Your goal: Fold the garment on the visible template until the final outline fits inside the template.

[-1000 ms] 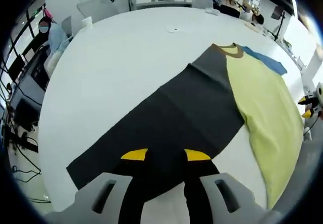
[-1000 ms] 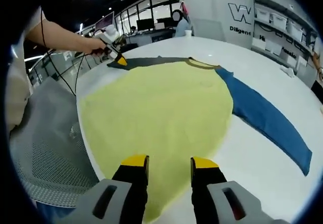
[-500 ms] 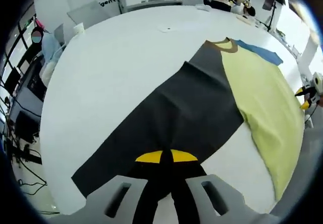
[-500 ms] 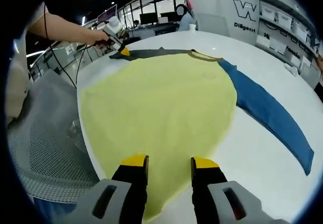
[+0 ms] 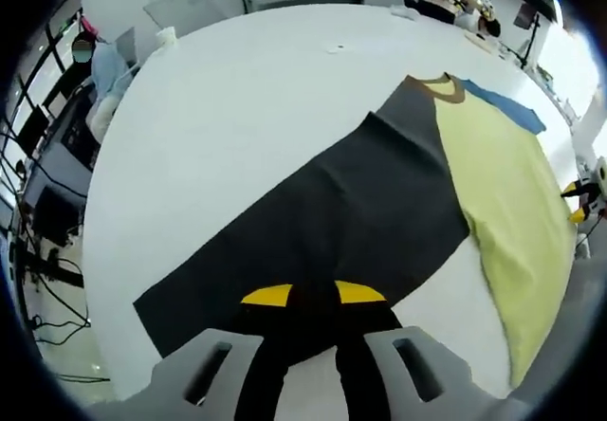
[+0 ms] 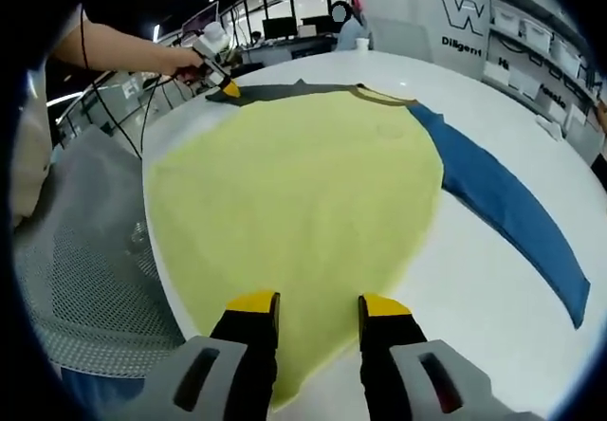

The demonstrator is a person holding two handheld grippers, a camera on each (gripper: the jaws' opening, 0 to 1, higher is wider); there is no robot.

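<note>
Dark sleeve (image 5: pixel 322 222) (flat) between left fingers (image 5: pixel 266 295)

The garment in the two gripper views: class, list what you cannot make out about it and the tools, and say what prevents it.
- Left gripper view: whether the left tool grips the dark sleeve; the tips overlap the cloth.
- Right gripper view: the yellow body's near hem, covered by the right tool.
- Right gripper view: the dark sleeve's cuff, small and far, behind the left tool.
- No folding template can be made out on the white table.
</note>
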